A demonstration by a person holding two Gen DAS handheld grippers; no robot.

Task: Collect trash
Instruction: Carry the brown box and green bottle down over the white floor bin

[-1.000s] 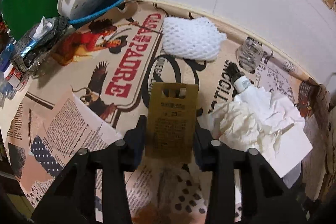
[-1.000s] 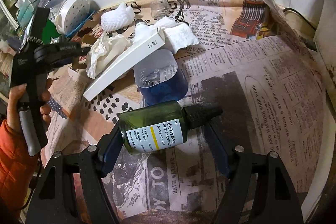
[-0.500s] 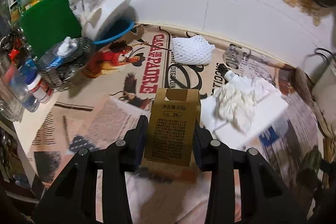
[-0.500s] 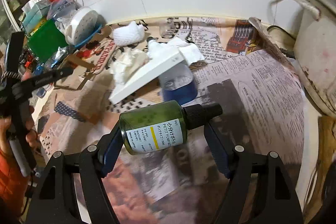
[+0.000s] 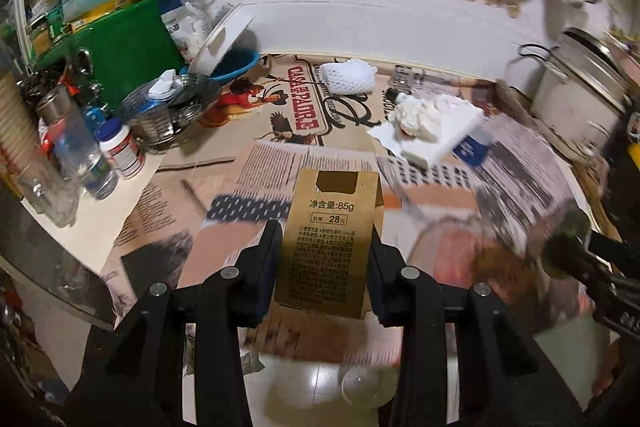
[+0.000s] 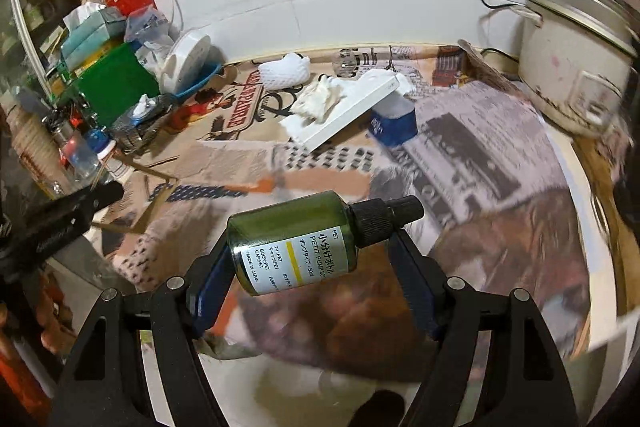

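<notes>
The left gripper [image 5: 325, 254] jaws hold a brown cardboard box [image 5: 330, 241] upright, and the right gripper [image 6: 316, 259] jaws hold a green plastic bottle [image 6: 298, 243] crosswise, both above the newspaper-covered tabletop [image 6: 480, 163] edge.

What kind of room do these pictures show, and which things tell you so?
Probably a home kitchen. A rice cooker stands by the tiled wall, metal strainers sit among bottles and boxes, and the table is covered with newspaper.
</notes>
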